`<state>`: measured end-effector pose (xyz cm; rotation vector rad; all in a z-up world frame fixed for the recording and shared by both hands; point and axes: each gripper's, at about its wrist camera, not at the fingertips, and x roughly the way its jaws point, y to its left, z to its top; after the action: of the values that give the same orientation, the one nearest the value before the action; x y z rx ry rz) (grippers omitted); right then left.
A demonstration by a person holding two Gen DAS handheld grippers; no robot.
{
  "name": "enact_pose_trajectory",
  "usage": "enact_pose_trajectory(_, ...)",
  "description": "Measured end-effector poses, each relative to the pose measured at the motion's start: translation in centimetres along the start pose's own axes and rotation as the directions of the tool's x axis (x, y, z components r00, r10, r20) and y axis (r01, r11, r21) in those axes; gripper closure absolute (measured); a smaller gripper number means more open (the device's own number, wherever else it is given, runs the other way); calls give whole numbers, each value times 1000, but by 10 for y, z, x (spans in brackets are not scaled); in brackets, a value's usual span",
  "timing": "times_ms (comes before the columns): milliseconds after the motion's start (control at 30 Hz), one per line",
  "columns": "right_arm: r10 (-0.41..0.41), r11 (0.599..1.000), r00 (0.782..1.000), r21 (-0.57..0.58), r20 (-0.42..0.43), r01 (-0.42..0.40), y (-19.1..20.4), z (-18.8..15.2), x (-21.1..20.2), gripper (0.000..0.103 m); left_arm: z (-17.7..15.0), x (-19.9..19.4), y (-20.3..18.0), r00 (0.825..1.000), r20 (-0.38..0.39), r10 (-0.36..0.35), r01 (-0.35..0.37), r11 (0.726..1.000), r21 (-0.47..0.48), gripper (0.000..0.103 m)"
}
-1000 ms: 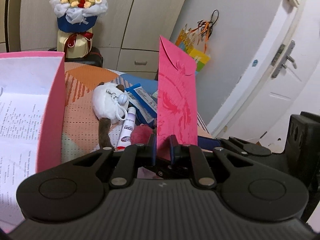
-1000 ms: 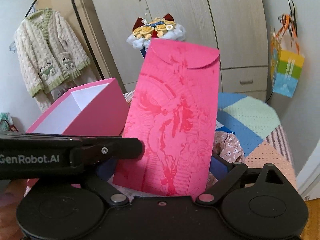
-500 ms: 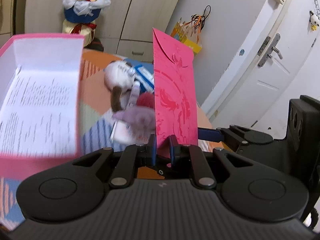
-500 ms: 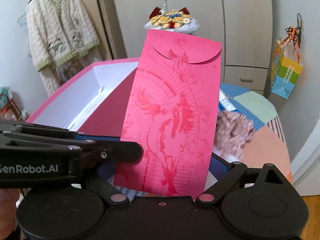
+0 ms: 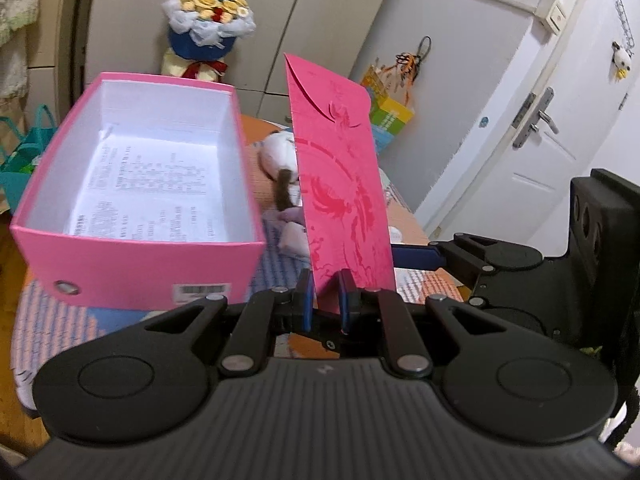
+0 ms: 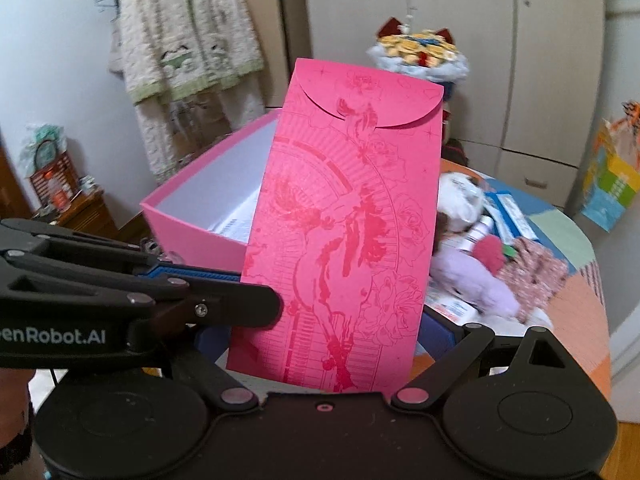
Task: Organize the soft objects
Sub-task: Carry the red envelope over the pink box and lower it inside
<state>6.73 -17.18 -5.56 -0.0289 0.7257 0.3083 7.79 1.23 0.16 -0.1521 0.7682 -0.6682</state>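
Note:
My left gripper (image 5: 325, 296) is shut on the bottom edge of a tall pink-red envelope (image 5: 340, 168), held upright above the table. The envelope also fills the middle of the right wrist view (image 6: 344, 236). My right gripper (image 6: 320, 344) is open, its fingers spread to either side of the envelope, not pinching it. An open pink box (image 5: 132, 256) with printed paper inside stands at the left. A white plush (image 5: 278, 156), a lilac plush (image 6: 472, 276) and a floral cloth (image 6: 536, 264) lie on the table beyond the envelope.
The table has a patchwork cover (image 6: 576, 312). A tube (image 6: 476, 232) and blue packets (image 6: 508, 212) lie among the soft things. A flower bouquet (image 5: 208, 28) stands behind the box, before wardrobe doors. A white door (image 5: 536, 128) is at the right.
Both grippers with the envelope have risen and pulled back. The pink box now shows whole and from above, with its inside in view.

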Motion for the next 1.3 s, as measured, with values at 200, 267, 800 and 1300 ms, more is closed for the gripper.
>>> enact_pose_trajectory(200,41,998,999,-52,25,-40,24,16,5,7,8,-22,26,999,46,-1,2,1000,-27,91)
enact_pose_trajectory(267,62,997,998,-49,30,-61,27,24,11,7,15,-22,35,998,57,11,-9,999,-36,91)
enact_pose_trajectory(800,144,989,989,27,-26,-143,17,119,136,7,97,39,141,995,62,79,-71,989,-127,92)
enact_pose_trajectory(1300,-24,991,978,-134,-208,-4,21,143,202,8,103,93,184,996,-36,77,-84,971,-224,92)
